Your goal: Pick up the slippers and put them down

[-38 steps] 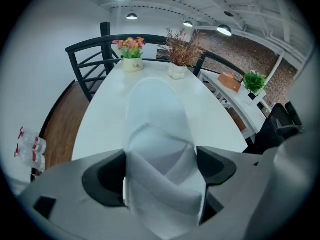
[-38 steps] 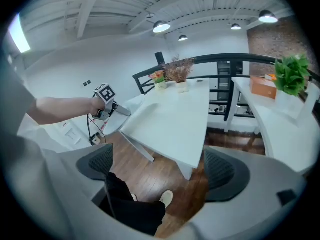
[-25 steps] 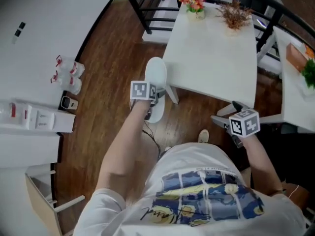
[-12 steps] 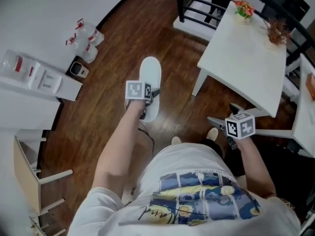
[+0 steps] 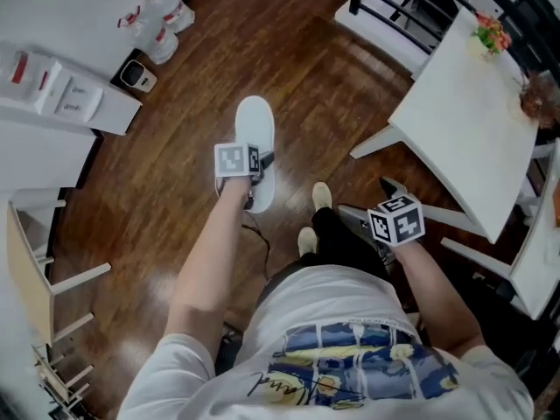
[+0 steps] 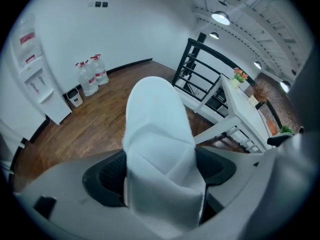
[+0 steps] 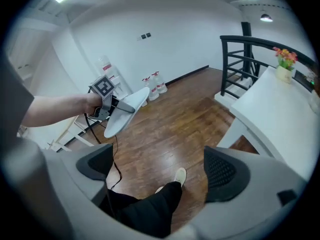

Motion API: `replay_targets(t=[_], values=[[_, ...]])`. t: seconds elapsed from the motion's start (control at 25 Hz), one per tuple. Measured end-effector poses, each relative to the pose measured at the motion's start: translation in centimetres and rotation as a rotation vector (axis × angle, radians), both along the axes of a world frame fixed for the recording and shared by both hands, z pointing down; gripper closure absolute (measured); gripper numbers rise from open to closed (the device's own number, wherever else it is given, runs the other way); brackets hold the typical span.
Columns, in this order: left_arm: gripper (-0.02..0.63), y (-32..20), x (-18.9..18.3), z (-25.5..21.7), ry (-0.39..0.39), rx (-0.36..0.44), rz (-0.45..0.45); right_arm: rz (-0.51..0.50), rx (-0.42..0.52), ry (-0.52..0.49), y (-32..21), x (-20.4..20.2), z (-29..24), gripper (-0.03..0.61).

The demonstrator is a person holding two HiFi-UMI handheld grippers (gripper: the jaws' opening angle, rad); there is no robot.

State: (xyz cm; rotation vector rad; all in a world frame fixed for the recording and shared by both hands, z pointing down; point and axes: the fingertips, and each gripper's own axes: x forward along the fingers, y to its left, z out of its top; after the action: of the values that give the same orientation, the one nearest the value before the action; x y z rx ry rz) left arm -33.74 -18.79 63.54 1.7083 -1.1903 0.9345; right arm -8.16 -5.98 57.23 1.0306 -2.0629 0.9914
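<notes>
A white slipper (image 5: pixel 253 147) hangs above the brown wooden floor, clamped at its heel end by my left gripper (image 5: pixel 252 171). In the left gripper view the slipper (image 6: pixel 159 149) fills the gap between the two dark pads and points away toward the floor. The right gripper view shows the same slipper (image 7: pixel 125 113) from the side, held out at the left. My right gripper (image 7: pixel 159 171) is open with nothing between its pads; only the floor and the person's leg lie below it. In the head view the right gripper (image 5: pixel 369 224) sits near the white table.
A white table (image 5: pixel 472 121) with a flower pot (image 5: pixel 492 35) stands at the right, black railing (image 5: pixel 411 7) behind it. Water bottles (image 5: pixel 157 20) and a white cabinet (image 5: pixel 52 94) line the left wall. The person's feet in pale shoes (image 5: pixel 313 213) stand on the floor.
Both grippers and the held slipper have swung left, away from the table and over open floor. The table has slid toward the right edge of the head view.
</notes>
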Motion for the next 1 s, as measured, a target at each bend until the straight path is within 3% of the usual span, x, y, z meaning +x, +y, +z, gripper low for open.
replay_targets(t=[0.2, 0.36, 0.64, 0.8, 1.0], values=[[0.193, -4.2, -2.5, 7.7, -0.029, -0.028, -0.107, -0.095, -0.020, -0.002, -7.6, -3.2, 6.8, -0.005], [0.193, -8.7, -3.7, 17.6, -0.015, -0.043, -0.208, -0.135, -0.050, 0.001, -12.7, -5.6, 15.5, -0.005], [0.193, -13.4, -5.5, 43.2, 0.001, -0.128, -0.269, -0.075, -0.132, 0.029, -16.8, -9.2, 35.2, -0.005], [0.193, -14.8, -6.1, 58.9, 0.013, -0.170, -0.280, -0.021, -0.182, -0.012, -16.5, -12.9, 45.7, -0.005], [0.192, -14.8, -7.5, 73.3, -0.008, -0.249, -0.299, -0.087, -0.241, -0.027, -17.2, -16.3, 54.8, -0.005]])
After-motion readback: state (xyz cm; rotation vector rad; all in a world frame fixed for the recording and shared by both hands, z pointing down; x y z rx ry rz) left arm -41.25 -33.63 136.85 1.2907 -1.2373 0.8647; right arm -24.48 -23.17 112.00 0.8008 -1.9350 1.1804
